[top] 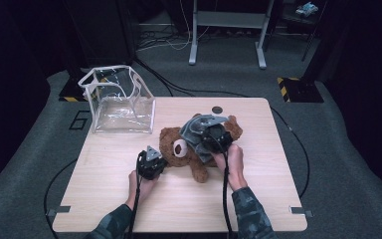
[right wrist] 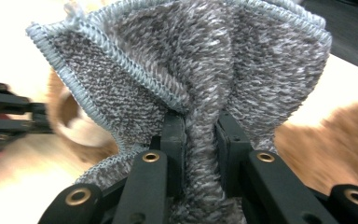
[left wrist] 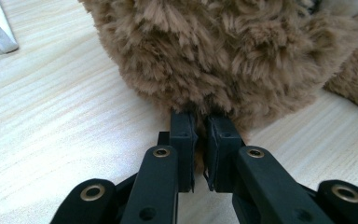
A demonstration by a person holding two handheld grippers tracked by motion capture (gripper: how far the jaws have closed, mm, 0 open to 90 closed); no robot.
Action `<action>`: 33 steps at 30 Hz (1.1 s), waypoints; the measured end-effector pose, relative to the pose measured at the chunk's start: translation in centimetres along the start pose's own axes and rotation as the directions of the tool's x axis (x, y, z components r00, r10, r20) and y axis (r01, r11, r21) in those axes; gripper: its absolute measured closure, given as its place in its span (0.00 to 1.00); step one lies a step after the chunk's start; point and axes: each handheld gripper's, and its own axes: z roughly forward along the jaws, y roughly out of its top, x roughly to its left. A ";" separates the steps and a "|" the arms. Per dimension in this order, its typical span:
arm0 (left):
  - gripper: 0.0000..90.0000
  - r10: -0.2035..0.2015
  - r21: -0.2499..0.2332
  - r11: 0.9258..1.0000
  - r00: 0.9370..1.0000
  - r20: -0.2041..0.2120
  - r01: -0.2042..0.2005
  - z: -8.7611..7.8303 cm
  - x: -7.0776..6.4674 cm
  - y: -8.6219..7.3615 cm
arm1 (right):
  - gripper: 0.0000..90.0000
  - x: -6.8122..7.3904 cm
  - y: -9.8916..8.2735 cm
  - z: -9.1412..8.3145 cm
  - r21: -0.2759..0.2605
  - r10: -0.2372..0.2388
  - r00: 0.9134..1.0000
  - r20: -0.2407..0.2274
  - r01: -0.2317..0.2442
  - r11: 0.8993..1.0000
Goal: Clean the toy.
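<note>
A brown teddy bear (top: 189, 149) lies in the middle of the wooden table (top: 129, 194), its pale muzzle turned to the left. My left gripper (top: 155, 160) is at the bear's left side. In the left gripper view its jaws are shut on a tuft of the bear's brown fur (left wrist: 200, 84). My right gripper (top: 214, 137) is over the bear with a grey knitted cloth (top: 195, 130) bunched in it. In the right gripper view the jaws pinch a fold of that grey cloth (right wrist: 200, 93), which fans out above them.
A clear plastic bag (top: 118, 99) with white edging stands open at the table's far left corner. A small dark round disc (top: 217, 109) sits near the far edge. Cables trail from both grippers toward the near edge. A grey metal frame (top: 229, 30) stands on the floor behind.
</note>
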 end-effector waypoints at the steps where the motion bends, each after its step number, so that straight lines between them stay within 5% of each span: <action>1: 0.92 0.002 0.007 1.000 1.000 0.001 -0.002 0.0 -0.1 0.0 | 0.85 0.5 0.4 0.5 0.002 -0.024 1.000 -0.012 0.024 1.000; 6: 0.93 0.003 0.007 1.000 1.000 -0.002 -0.003 0.1 -0.2 0.0 | 0.85 2.1 2.2 3.1 0.060 -0.094 0.995 -0.031 0.096 0.994; 9: 0.93 0.005 0.006 1.000 1.000 -0.006 -0.005 0.1 -0.2 0.0 | 0.85 2.5 2.8 4.7 0.103 -0.066 0.997 -0.039 0.070 0.992; 11: 0.93 0.005 0.006 1.000 1.000 -0.006 -0.005 0.1 -0.2 0.0 | 0.85 2.3 3.3 5.8 0.105 -0.088 0.996 -0.034 0.091 0.990; 15: 0.93 0.001 -0.002 1.000 1.000 -0.006 -0.001 0.1 -0.2 0.0 | 0.85 1.9 4.1 7.4 0.138 -0.092 0.996 -0.002 0.092 0.986; 18: 0.94 0.003 -0.001 1.000 1.000 -0.005 -0.003 0.1 -0.1 0.0 | 0.85 1.7 4.4 8.2 0.176 -0.055 0.998 0.021 0.050 0.983; 23: 0.94 0.009 0.003 1.000 1.000 -0.001 -0.009 0.0 -0.1 0.0 | 0.85 0.5 4.4 9.5 0.175 -0.037 0.997 0.072 0.024 0.984; 28: 0.94 0.005 -0.001 1.000 1.000 -0.002 -0.005 0.1 -0.1 0.0 | 0.85 -0.4 4.8 8.5 0.139 0.056 0.998 0.023 -0.059 0.989; 33: 0.94 0.004 0.000 1.000 1.000 0.002 -0.004 0.1 -0.2 0.0 | 0.85 0.5 5.3 6.4 0.077 0.044 0.998 -0.033 -0.041 0.996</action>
